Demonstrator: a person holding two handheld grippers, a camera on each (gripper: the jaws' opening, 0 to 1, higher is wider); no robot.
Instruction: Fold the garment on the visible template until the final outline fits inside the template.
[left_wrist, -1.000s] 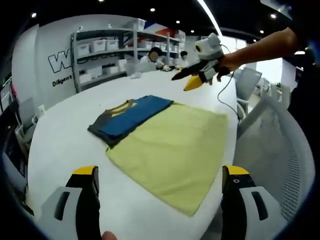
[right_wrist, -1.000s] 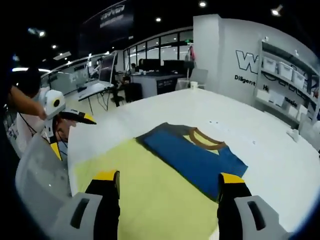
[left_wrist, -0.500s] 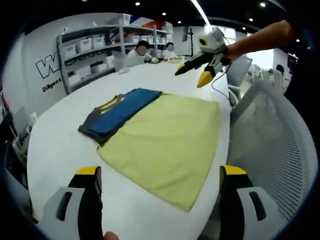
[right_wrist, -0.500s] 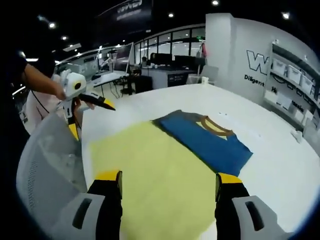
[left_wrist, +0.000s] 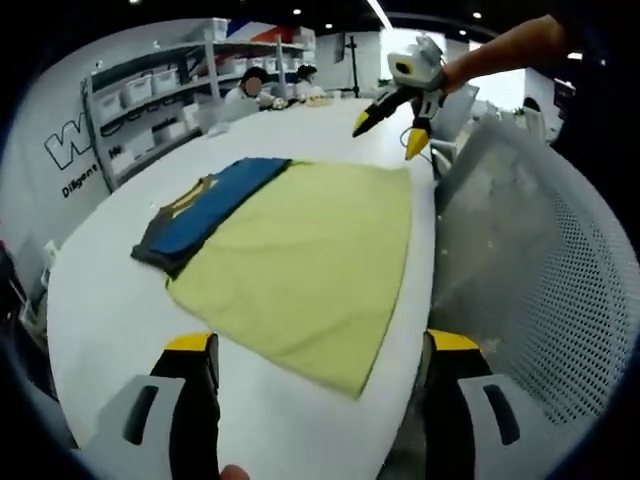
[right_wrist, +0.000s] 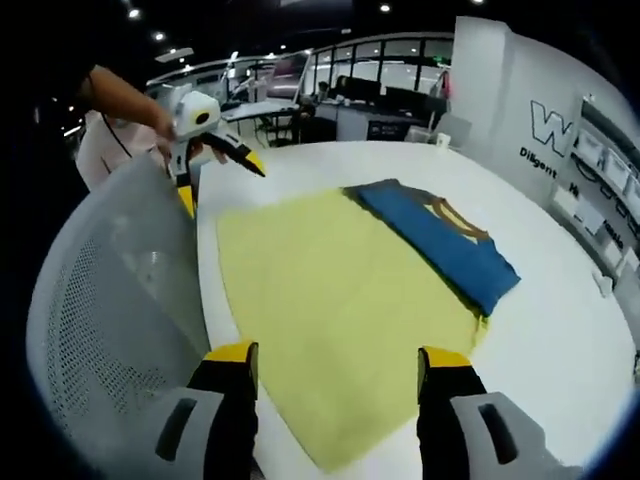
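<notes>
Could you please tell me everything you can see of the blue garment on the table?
The blue garment is a folded T-shirt that looks like soft knit fabric: blue front, dark grey sleeves or edges and a tan ribbed collar. It lies flat in a narrow oblong on the white table, along one edge of the yellow template, which it touches and partly overlaps. Neither the left gripper nor the right gripper touches it; both are open and hold nothing.

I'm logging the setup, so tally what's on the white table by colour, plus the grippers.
Yellow template sheet: 1
Blue folded garment: 1
Grippers, left gripper and right gripper: 2
Total: 4
</notes>
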